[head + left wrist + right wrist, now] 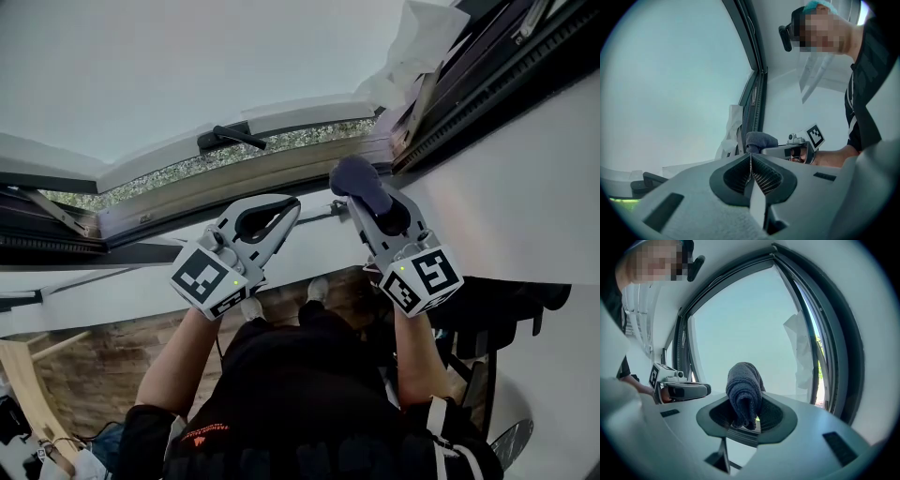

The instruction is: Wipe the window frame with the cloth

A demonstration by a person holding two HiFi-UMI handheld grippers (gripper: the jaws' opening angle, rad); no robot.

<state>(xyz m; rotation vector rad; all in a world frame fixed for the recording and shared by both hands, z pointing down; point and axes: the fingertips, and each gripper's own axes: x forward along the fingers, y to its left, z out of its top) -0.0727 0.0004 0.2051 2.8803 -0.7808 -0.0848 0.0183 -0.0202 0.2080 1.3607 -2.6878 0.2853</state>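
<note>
My right gripper [364, 195] is shut on a folded dark grey-blue cloth [358, 178], which sticks out past its jaws and is held up close to the window frame [281, 178]. In the right gripper view the cloth [744, 392] stands up between the jaws with the pane behind it. My left gripper [291, 206] is beside it on the left, jaws closed together with nothing between them [751, 160]. From the left gripper view I see the cloth [761, 140] and the right gripper's body [792, 150] in front of the dark frame [757, 93].
A black window handle [230, 138] sits on the open sash. Crumpled white sheeting [417, 47] hangs at the frame's upper right corner [799, 348]. White wall [525, 187] lies to the right. Wooden flooring [103, 366] and a dark chair [487, 328] are below.
</note>
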